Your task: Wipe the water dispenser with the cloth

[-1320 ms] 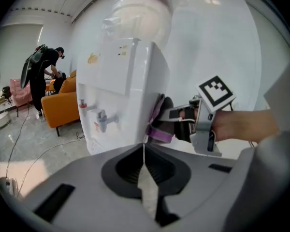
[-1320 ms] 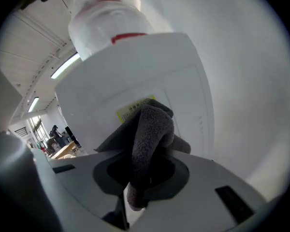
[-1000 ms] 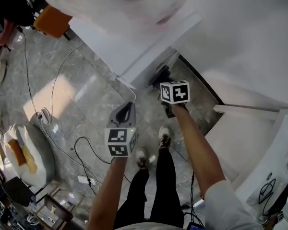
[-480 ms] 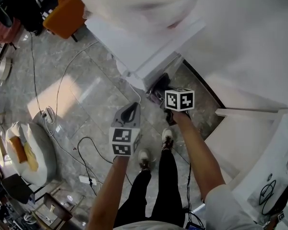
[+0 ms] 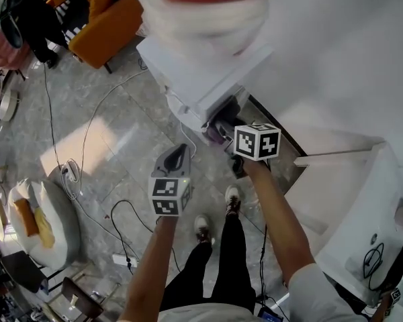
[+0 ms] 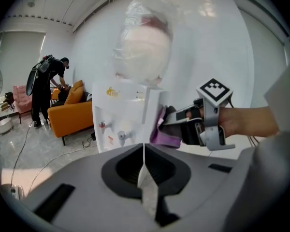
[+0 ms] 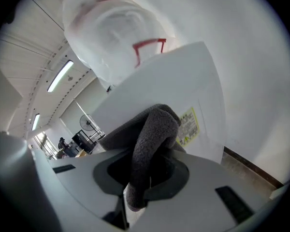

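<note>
The white water dispenser [image 5: 201, 72] carries an upturned bottle [image 5: 211, 5] with a red label. My right gripper [image 5: 223, 129] is shut on the cloth [image 5: 217, 131], which looks purple here, and holds it against the dispenser's side panel. In the right gripper view the cloth [image 7: 152, 139] bulges out of the jaws, right up against the panel [image 7: 183, 86] near a yellow sticker [image 7: 187, 125]. My left gripper [image 5: 177, 153] hangs apart in front of the dispenser, shut with nothing in it. The left gripper view shows the taps [image 6: 113, 129] and the right gripper [image 6: 170, 125] with the cloth [image 6: 159, 134].
An orange sofa [image 5: 111, 22] stands at the back left, with a person in black [image 6: 44, 88] beside it. Cables [image 5: 87, 126] and a power strip [image 5: 124, 260] lie on the marble floor. A white cushion [image 5: 37, 217] sits at the left, and white furniture [image 5: 342, 200] at the right.
The head view has shifted, so more of the dispenser and its bottle show. My right gripper stays with the cloth at the dispenser's side. The left gripper has hardly moved.
</note>
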A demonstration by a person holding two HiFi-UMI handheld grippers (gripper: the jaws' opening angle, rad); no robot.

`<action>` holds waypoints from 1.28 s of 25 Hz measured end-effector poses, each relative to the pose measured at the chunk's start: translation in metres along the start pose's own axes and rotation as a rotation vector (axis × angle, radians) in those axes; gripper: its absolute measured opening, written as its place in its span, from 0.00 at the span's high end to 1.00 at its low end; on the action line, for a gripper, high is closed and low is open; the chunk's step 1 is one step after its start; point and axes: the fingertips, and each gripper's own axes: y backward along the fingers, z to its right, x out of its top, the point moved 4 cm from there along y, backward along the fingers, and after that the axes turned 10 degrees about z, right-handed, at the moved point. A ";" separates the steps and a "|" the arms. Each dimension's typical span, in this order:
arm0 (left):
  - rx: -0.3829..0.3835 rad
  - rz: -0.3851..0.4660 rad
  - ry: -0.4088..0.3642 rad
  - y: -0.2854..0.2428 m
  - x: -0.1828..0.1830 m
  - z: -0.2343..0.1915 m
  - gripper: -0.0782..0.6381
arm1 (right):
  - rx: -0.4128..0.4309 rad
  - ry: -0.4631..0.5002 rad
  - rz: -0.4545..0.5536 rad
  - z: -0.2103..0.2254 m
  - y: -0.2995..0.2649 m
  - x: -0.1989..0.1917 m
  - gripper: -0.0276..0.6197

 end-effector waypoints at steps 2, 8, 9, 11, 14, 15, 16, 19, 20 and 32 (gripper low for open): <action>0.004 0.019 -0.001 0.003 0.006 -0.002 0.86 | 0.037 0.011 0.071 -0.020 0.014 0.023 0.87; 0.003 0.004 0.002 -0.002 -0.008 -0.005 0.86 | 0.110 0.081 0.238 -0.041 0.023 0.040 0.87; 0.007 -0.012 0.007 -0.002 -0.016 -0.005 0.86 | 0.122 0.055 0.231 -0.035 0.019 0.028 0.87; 0.015 -0.054 0.016 -0.003 -0.032 -0.005 0.86 | 0.122 0.021 0.168 -0.019 0.008 -0.003 0.87; 0.013 -0.064 0.027 -0.010 -0.040 -0.002 0.86 | 0.069 0.053 0.060 0.008 -0.012 -0.046 0.87; 0.012 -0.061 0.029 -0.012 -0.042 -0.001 0.86 | 0.050 0.055 0.038 0.018 -0.018 -0.058 0.87; 0.013 -0.060 0.029 -0.016 -0.046 -0.001 0.86 | 0.037 0.046 0.022 0.028 -0.024 -0.069 0.87; 0.026 -0.069 0.028 -0.031 -0.059 -0.006 0.86 | 0.014 0.025 -0.036 0.061 -0.044 -0.102 0.87; 0.027 -0.077 0.025 -0.037 -0.067 -0.007 0.86 | 0.003 0.023 -0.066 0.072 -0.052 -0.115 0.87; 0.021 -0.187 0.070 -0.116 -0.143 0.014 0.86 | -0.074 0.183 -0.310 0.205 -0.104 -0.186 0.87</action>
